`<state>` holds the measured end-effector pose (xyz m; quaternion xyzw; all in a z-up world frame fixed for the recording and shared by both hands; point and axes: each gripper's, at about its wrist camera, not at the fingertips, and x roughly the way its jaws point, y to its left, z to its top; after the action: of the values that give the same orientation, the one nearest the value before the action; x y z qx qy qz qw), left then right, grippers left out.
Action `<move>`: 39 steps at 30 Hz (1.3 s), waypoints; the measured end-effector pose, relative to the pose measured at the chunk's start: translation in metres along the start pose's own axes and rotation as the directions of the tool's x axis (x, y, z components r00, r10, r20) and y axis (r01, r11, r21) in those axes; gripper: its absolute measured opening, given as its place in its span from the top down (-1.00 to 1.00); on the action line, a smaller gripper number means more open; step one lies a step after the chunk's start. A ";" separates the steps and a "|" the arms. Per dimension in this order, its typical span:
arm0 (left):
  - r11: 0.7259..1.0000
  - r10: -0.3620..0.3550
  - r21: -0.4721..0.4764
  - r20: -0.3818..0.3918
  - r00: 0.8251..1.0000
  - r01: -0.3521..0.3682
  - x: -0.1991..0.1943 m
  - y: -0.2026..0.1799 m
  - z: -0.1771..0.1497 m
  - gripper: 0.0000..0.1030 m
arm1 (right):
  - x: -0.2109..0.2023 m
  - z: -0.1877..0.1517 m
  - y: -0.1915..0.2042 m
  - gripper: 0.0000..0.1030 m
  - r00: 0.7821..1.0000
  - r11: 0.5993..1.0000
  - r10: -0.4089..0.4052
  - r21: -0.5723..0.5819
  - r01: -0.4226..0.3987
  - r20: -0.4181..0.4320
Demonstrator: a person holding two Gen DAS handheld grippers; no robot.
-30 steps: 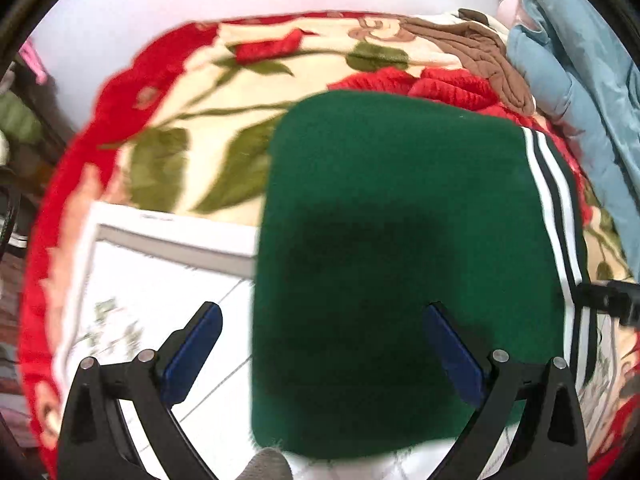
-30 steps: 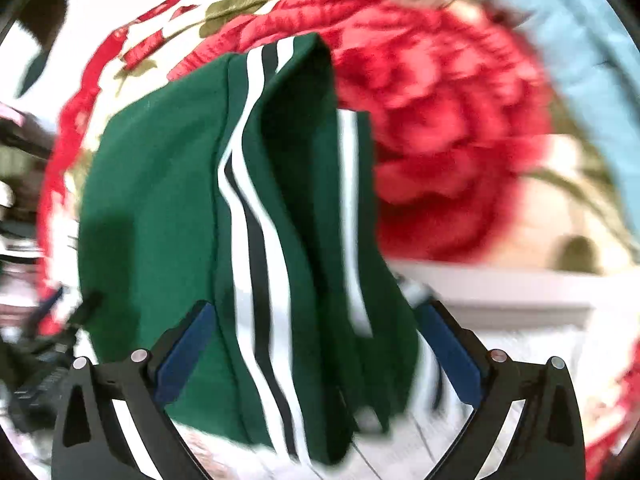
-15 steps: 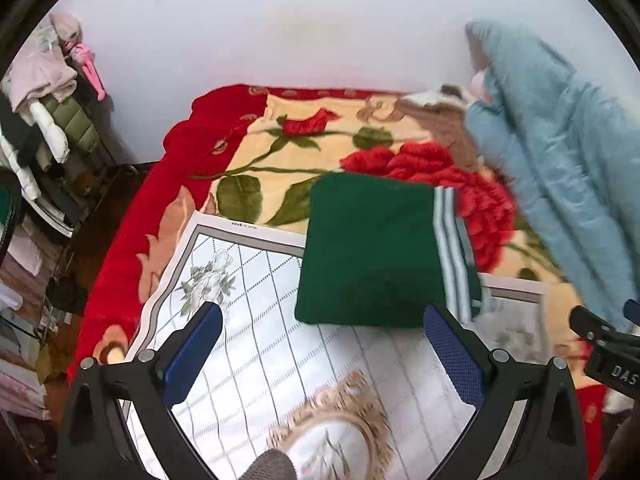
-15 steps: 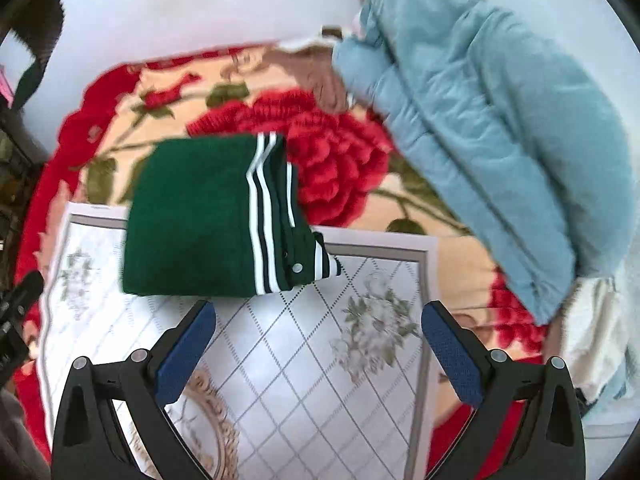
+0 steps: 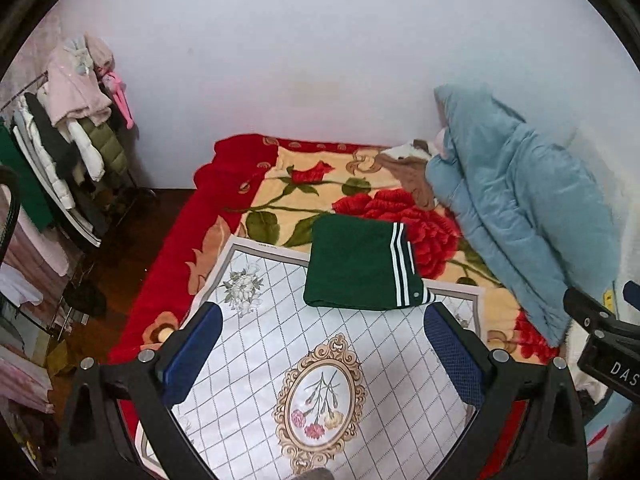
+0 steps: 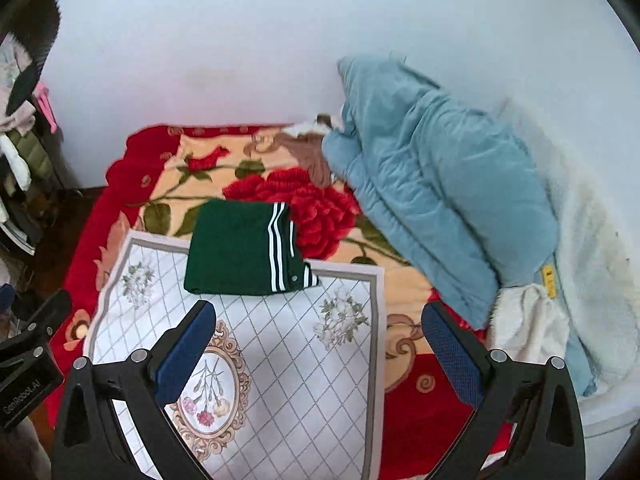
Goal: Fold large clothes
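A dark green garment (image 5: 356, 266) with white side stripes lies folded into a flat rectangle, half on the white patterned mat (image 5: 320, 368) and half on the red floral blanket (image 5: 280, 200). It also shows in the right wrist view (image 6: 240, 250), on the mat's (image 6: 280, 360) far edge. My left gripper (image 5: 324, 356) is open and empty, held well back from the garment above the mat. My right gripper (image 6: 320, 356) is open and empty, also held back above the mat's right edge.
A light blue quilted coat (image 5: 516, 208) is heaped on the bed's right side against the wall, with a white fleece (image 6: 588, 272) beside it. A rack of hanging clothes (image 5: 64, 144) stands on the left beyond the bed edge. Dark floor (image 5: 116, 248) lies between.
Both grippers have pulled back and up from the green garment, which now lies folded and small in both views. One second ago it filled the frames.
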<state>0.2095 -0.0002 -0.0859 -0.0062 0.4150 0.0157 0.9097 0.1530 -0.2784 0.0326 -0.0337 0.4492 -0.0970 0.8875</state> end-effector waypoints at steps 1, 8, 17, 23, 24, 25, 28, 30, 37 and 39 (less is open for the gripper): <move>1.000 -0.001 0.000 0.006 1.000 0.001 -0.009 0.000 0.000 -0.99 | -0.017 -0.001 -0.003 -1.00 1.000 1.000 -0.001 -0.001 0.001 0.016; 1.000 -0.002 -0.014 -0.004 1.000 0.002 -0.061 0.004 0.002 -0.99 | -0.095 -0.011 -0.014 -1.00 0.999 1.000 -0.002 0.007 0.001 0.050; 1.000 0.026 0.001 -0.007 1.000 -0.026 -0.098 0.003 0.006 -0.99 | -0.146 -0.011 -0.011 -1.00 0.998 1.000 0.028 0.009 -0.029 0.053; 1.000 0.029 -0.004 0.030 0.999 -0.029 -0.117 -0.001 0.005 -0.99 | -0.165 -0.008 -0.017 -1.00 0.996 1.000 0.023 0.006 -0.024 0.091; 1.000 0.029 -0.005 0.033 0.999 -0.029 -0.119 -0.001 0.005 -0.99 | -0.168 -0.007 -0.018 -1.00 0.995 1.000 0.026 0.005 -0.027 0.095; 1.000 0.025 -0.006 0.037 0.999 -0.025 -0.120 -0.002 0.005 -0.99 | -0.169 -0.006 -0.019 -1.00 0.995 1.000 0.030 0.004 -0.030 0.099; 1.000 0.015 -0.018 0.039 0.999 -0.014 -0.122 -0.002 0.004 -0.99 | -0.173 -0.005 -0.020 -1.00 0.994 0.999 0.033 -0.007 -0.033 0.105; 1.000 0.018 -0.021 0.032 0.999 -0.017 -0.123 -0.004 0.003 -0.99 | -0.173 -0.006 -0.019 -1.00 0.994 0.999 0.038 -0.014 -0.037 0.103; 0.999 0.024 -0.022 0.014 1.000 -0.024 -0.122 -0.007 0.002 -0.99 | -0.171 -0.010 -0.020 -1.00 0.994 0.998 0.057 -0.016 -0.056 0.091; 0.999 0.026 -0.024 0.014 1.000 -0.026 -0.124 -0.007 0.002 -0.99 | -0.171 -0.010 -0.021 -1.00 0.995 0.998 0.061 -0.013 -0.060 0.085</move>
<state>0.1300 -0.0097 0.0086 -0.0115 0.4084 0.0326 0.9122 0.0435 -0.2641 0.1650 -0.0289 0.4122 -0.0663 0.9082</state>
